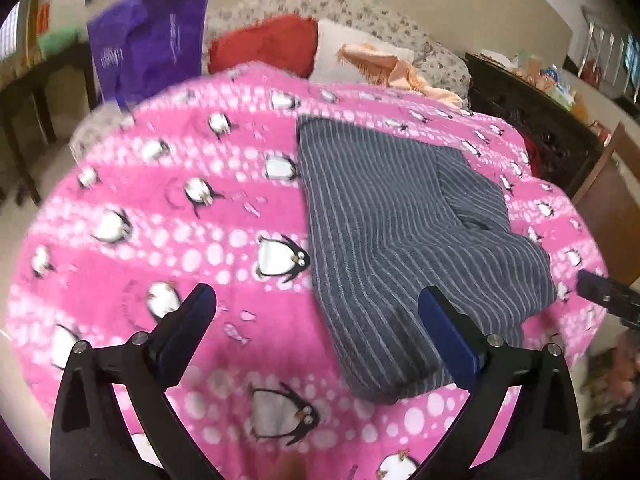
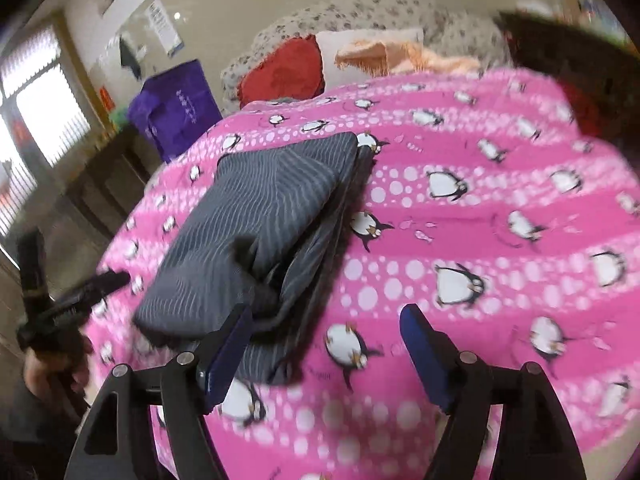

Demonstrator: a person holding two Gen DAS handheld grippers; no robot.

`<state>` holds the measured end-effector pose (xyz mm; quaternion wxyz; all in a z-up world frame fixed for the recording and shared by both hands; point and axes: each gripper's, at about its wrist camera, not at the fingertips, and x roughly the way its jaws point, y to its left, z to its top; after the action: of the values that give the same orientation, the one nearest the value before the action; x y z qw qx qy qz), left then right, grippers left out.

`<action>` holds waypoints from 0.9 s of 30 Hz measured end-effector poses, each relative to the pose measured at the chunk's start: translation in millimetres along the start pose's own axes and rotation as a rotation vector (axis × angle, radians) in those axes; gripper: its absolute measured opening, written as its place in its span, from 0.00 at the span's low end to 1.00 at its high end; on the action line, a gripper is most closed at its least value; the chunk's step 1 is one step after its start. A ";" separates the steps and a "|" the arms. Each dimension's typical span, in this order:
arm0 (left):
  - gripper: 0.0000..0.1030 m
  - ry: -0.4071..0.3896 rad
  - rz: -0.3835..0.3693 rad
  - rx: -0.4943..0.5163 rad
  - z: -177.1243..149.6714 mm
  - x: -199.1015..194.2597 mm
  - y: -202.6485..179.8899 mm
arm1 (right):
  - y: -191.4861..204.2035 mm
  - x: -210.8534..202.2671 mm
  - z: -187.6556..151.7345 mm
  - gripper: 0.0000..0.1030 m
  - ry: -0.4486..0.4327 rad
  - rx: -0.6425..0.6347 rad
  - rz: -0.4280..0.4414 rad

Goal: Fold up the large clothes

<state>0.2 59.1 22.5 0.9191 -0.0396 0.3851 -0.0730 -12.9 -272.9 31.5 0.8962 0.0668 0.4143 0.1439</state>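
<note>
Lying lengthwise on the pink penguin blanket (image 1: 168,216), a striped grey garment (image 1: 384,224), long axis running from the near edge of the bed away toward the pillows. Folded into a thick oblong, thin pale stripes following its length, an upper layer doubled over on the right side in the left wrist view, edges stacked in layers in the right wrist view (image 2: 260,232). Sitting ahead of the left gripper (image 1: 316,312), near end just inside its right finger, blue pads spread wide, nothing between them. Resting to the left of the right gripper (image 2: 326,320), near corner just behind its left finger, jaws likewise spread apart and holding nothing. Beyond the blanket, a red cushion (image 1: 264,42), a peach cloth (image 1: 392,66), and a purple bag (image 1: 148,40) off to the left.
</note>
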 end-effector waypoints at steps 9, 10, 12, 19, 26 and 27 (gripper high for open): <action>0.99 -0.022 0.130 -0.071 8.3 -23.1 -6.6 | 38.2 -12.9 -10.3 0.72 -0.008 -0.081 -0.074; 0.99 -0.006 0.109 -0.089 9.6 -22.4 -7.6 | 41.6 -13.8 -11.8 0.72 -0.008 -0.091 -0.082; 0.99 0.024 0.097 -0.082 10.8 -24.8 -19.6 | 47.0 -14.0 -14.9 0.72 -0.009 -0.111 -0.106; 0.99 0.032 0.108 0.010 10.2 -44.6 -68.5 | 55.7 -32.5 -28.5 0.72 -0.036 -0.147 -0.110; 0.99 0.044 0.102 0.012 6.1 -50.8 -74.8 | 56.1 -46.8 -35.0 0.72 -0.050 -0.139 -0.122; 0.99 0.046 0.102 0.010 6.0 -50.7 -74.5 | 57.0 -48.0 -35.5 0.72 -0.052 -0.141 -0.124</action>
<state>-38.3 -5.9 71.9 0.9127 -0.0136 0.4073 -0.0292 -81.1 -233.8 56.9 0.9164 -0.0185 0.3829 0.1153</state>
